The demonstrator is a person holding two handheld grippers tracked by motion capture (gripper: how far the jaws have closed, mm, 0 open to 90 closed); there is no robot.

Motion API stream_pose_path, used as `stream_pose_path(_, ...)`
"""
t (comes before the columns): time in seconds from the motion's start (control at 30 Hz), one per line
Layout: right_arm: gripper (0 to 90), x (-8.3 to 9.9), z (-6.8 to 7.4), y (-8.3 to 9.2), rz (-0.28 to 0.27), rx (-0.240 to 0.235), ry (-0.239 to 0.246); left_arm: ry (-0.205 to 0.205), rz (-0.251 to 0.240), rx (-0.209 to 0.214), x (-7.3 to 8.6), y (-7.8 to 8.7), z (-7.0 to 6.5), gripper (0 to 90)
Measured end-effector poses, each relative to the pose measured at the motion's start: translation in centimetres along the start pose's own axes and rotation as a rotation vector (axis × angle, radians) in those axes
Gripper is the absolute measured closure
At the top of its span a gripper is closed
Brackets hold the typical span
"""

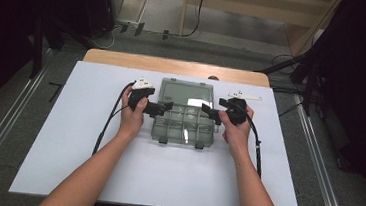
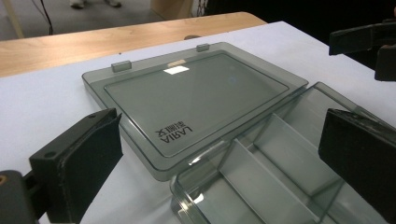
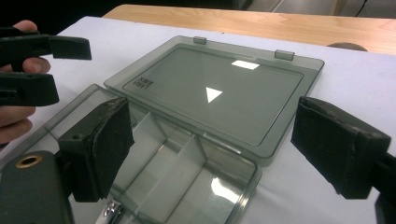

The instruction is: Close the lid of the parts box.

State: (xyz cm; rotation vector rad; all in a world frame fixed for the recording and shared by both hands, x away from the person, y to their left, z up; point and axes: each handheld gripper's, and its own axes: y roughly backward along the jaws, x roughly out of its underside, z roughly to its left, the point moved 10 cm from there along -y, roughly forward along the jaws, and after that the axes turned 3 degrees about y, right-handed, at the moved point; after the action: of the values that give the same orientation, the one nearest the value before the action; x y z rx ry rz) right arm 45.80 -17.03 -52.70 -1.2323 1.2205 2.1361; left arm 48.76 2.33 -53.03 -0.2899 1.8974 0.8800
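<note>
**Both grippers poised at the sides of an open compartment box**

At the centre of the high view, a clear smoky-plastic compartment box (image 1: pixel 184 125) lies open on a white table sheet (image 1: pixel 67 138). Its lid (image 1: pixel 186 94) is folded flat behind it toward the upper part of the frame, and the divided tray sits nearer the person.

The left gripper (image 1: pixel 163 107) sits at the box's left edge and the right gripper (image 1: pixel 210 113) at its right edge, each pointing inward.

In the left gripper view the jaws stand wide, nothing between the pads, with the lid and tray beyond them. In the right gripper view the jaws also stand wide and empty, over the tray's dividers (image 3: pixel 182 158); the left gripper (image 3: pixel 51 70) shows at the upper left.
</note>
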Motion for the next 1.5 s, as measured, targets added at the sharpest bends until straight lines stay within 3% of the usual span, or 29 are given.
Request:
stream_pose_path(0.27,14.0,-0.5,-1.0,-0.9,0.014,0.003,-0.054,0.073,0.034,0.004,-0.3,-1.2,0.7,0.0)
stream_pose_path(0.3,14.4,-0.6,-1.2,-1.1,0.013,-0.009,-0.064,0.108,0.042,0.012,-0.3,-1.4,1.1,0.0)
stream_pose_path(0.4,14.9,-0.5,-1.7,-1.6,0.027,-0.012,-0.092,0.141,0.047,0.025,-0.2,-1.7,1.7,0.0)
stream_pose_path(0.53,16.0,-0.3,-2.1,-2.0,0.028,-0.026,-0.140,0.165,0.065,0.011,-0.1,-1.8,2.3,3.4)
stream_pose_path(0.67,25.3,0.1,-2.3,-2.6,0.056,-0.025,-0.143,0.239,0.092,-0.015,0.2,-2.1,3.2,9.7)
stream_pose_path(0.8,32.1,-0.2,-2.5,-2.8,0.052,-0.026,-0.185,0.257,0.097,-0.018,0.3,-2.3,3.4,14.9)
stream_pose_path(1.03,35.4,0.3,-3.0,-3.4,0.078,-0.020,-0.216,0.300,0.105,-0.038,0.4,-2.7,3.6,25.0)
stream_pose_path(1.13,36.5,0.7,-3.3,-3.8,0.088,-0.031,-0.249,0.318,0.116,-0.031,0.7,-3.0,3.4,26.9)
stream_pose_path(1.33,38.0,1.1,-3.6,-4.1,0.102,-0.029,-0.269,0.349,0.134,-0.036,1.1,-3.5,3.5,29.9)
stream_pose_path(1.5,38.5,1.5,-3.7,-4.5,0.117,-0.032,-0.288,0.353,0.148,-0.044,1.3,-3.7,3.5,29.9)
